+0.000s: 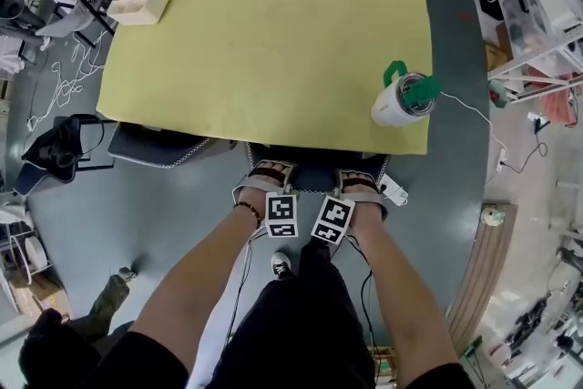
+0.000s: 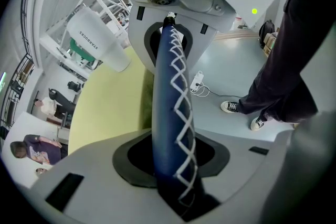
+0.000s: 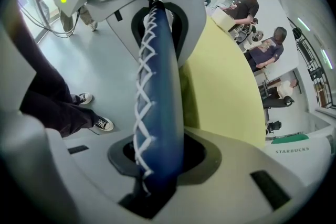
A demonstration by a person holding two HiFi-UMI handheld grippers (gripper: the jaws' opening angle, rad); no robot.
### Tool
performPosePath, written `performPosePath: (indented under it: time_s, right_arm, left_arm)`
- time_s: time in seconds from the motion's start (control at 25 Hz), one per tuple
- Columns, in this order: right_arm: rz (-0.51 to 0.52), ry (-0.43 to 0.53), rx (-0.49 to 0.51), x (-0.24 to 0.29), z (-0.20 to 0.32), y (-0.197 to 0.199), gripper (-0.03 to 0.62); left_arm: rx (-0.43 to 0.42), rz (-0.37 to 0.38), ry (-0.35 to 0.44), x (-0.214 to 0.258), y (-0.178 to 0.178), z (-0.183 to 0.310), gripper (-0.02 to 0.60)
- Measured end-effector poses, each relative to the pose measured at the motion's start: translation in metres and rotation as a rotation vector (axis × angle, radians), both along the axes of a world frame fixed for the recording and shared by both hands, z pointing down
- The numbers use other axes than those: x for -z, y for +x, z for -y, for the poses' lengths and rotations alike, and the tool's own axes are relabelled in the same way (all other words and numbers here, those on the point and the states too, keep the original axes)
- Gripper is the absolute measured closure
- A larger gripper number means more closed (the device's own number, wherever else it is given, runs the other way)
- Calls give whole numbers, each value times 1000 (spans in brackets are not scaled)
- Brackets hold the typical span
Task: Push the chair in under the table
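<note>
The chair [image 1: 314, 168] is seen at the near edge of the surface [image 1: 264, 41], right of that edge's middle. Its seat is hidden beneath the yellow top, and only the dark blue backrest shows, just outside the edge.

The backrest is gripped from above by both grippers, side by side, each pointing steeply down. The left gripper [image 1: 271, 170] is closed partway on the padded top edge of the backrest. In the left gripper view the blue padding with its white zigzag stitching is seen running between the two jaws and filling the gap between them. The right gripper [image 1: 360, 185] is closed in the same way on the same padded edge, a little further toward the right corner of the surface. The right gripper view likewise shows the stitched blue padding pressed between its jaws.

A white cup [image 1: 401, 100] with a green lid is seen lying on its side on the surface near its near right corner. A wooden box [image 1: 138, 0] is placed at the far left corner. A second chair [image 1: 159, 146] is tucked partly under the near edge, toward the left corner. A white power strip [image 1: 393, 189] lies on the floor just outside the near edge, by the right gripper.
</note>
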State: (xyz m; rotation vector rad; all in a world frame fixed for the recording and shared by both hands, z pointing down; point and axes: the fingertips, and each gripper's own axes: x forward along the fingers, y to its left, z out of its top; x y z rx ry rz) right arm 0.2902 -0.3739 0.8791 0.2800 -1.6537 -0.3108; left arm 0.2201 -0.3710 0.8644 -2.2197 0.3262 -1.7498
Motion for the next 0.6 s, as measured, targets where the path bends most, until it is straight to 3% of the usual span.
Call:
performPosePath:
  time_s: [0.6]
  right_arm:
    - [-10, 6, -4, -4, 2, 1, 467]
  left_arm:
    - [0, 3, -15, -3, -1, 1, 433]
